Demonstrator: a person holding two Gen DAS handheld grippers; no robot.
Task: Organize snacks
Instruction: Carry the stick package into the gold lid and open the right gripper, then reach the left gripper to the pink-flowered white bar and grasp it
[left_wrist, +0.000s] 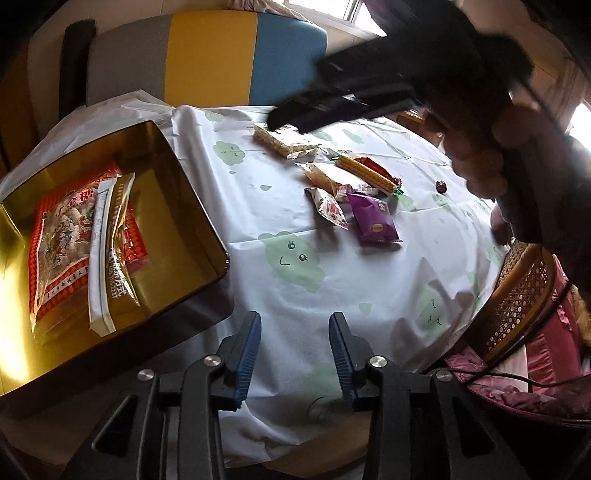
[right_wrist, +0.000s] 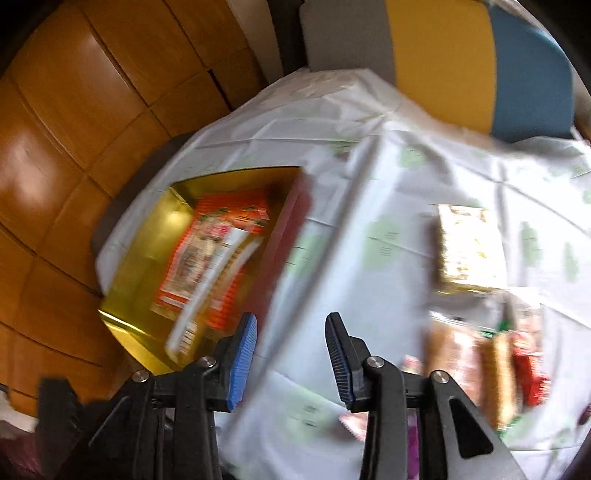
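Looking down from the left wrist, the left gripper (left_wrist: 294, 332) hangs over bare tablecloth (left_wrist: 332, 280) at six o'clock with its blue pads apart and nothing between them, seemingly idle while the other hand works. At nine o'clock sits the gold tin (left_wrist: 201, 206), open-topped so snacks can be dropped in; a large red-and-orange snack bag (left_wrist: 59, 236) lies flat on its floor with a white-and-gold packet (left_wrist: 110, 251) laid across it. The loose snacks wait in a cluster towards one o'clock: a purple packet (left_wrist: 375, 219), a floral sachet (left_wrist: 330, 207), a long striped stick (left_wrist: 365, 173) and a pale cracker pack (left_wrist: 280, 142). Above them the right gripper, dark and blurred, reaches in from two o'clock; its tips cannot be read here. In the right wrist view, heavily smeared, the right gripper (right_wrist: 291, 332) shows its pads apart and empty over the cloth, with the tin at nine to ten o'clock and the cracker pack (right_wrist: 469, 247) at three o'clock. Judging by this, it stands empty between the tin and the pile, and several snacks remain to be boxed.
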